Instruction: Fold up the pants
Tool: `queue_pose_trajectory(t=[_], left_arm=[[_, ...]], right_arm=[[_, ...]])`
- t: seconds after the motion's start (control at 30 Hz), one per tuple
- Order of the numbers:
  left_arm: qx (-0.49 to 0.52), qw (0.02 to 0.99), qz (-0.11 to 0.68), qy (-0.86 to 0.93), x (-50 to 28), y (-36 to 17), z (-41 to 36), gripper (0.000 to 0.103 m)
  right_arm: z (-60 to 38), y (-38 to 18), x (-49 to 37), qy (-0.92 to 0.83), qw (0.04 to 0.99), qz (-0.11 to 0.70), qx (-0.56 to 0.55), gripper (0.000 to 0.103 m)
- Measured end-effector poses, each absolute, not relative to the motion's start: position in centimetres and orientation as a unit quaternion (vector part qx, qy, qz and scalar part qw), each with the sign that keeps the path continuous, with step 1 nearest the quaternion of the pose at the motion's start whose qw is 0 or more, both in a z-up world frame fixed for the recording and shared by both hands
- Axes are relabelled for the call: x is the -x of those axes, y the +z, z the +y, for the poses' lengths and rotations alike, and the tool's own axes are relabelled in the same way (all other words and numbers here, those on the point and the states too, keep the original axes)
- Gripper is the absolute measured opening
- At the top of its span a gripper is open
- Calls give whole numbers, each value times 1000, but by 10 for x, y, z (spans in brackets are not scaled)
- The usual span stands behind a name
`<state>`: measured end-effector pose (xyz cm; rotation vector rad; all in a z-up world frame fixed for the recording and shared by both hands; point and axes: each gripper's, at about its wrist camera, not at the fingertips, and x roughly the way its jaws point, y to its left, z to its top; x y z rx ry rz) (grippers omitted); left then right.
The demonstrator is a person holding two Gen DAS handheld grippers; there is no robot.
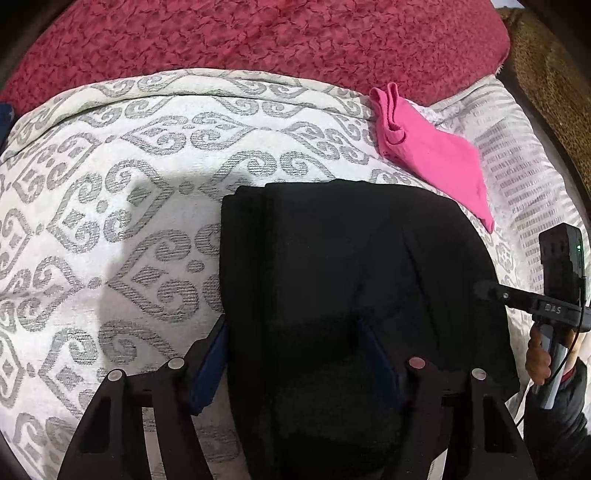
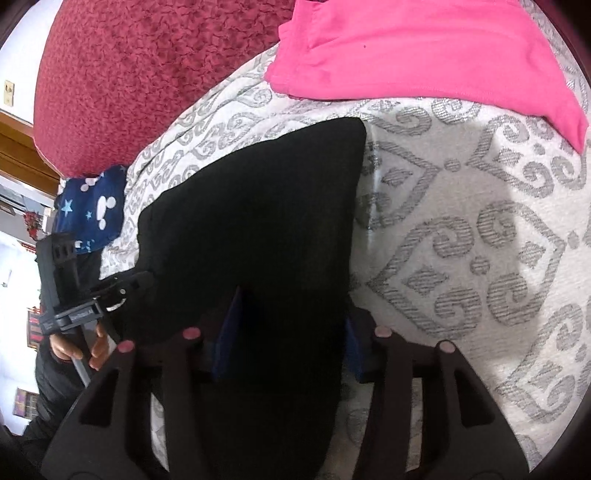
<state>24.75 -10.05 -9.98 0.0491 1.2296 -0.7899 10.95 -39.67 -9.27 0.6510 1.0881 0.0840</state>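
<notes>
Now the black pants [image 1: 354,280] lie folded into a compact block on the patterned bedspread [image 1: 110,221], just short of the pink garment [image 1: 432,155] and the red blanket [image 1: 258,37] beyond it. Left gripper [image 1: 295,365] and right gripper [image 2: 288,332] both sit over the pants with jaws wide, each straddling 1 edge of the fold.

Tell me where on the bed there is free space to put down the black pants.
The widest bare patch of the bed cover lies left of the black pants, below the red blanket. A smaller one lies right of the pants in the right wrist view, below the pink cloth. It is crowded near the pink cloth and the blue star cloth.
</notes>
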Motion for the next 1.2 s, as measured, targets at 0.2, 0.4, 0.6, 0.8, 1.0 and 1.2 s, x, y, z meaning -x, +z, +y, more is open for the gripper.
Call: queue_pose_trajectory(t=[0.2,0.4,0.6,0.8,1.0,1.2], left_arm=[[-36,751,532,-390,-240,-92,-102,37],[-48,778,495,-385,-226,-78,-101,28],[-69,789,469,-391,-211,-55,-112,25],[-78,791,451,-406,-194,-32,-135,24],[-100,798,409,-430,-188,9,-188,24],[-127,815,365,-432,-190,51,-251,24]], right_arm=[[-374,-78,-105,11,841,490,-230,16],[-362,-53,-98,-3,863,464,-198,14],[-346,-24,-92,-12,882,448,-145,14],[-354,-2,-78,-33,894,429,-127,14],[-386,26,-62,-79,903,408,-112,14],[-436,65,-58,-120,915,371,-107,14]])
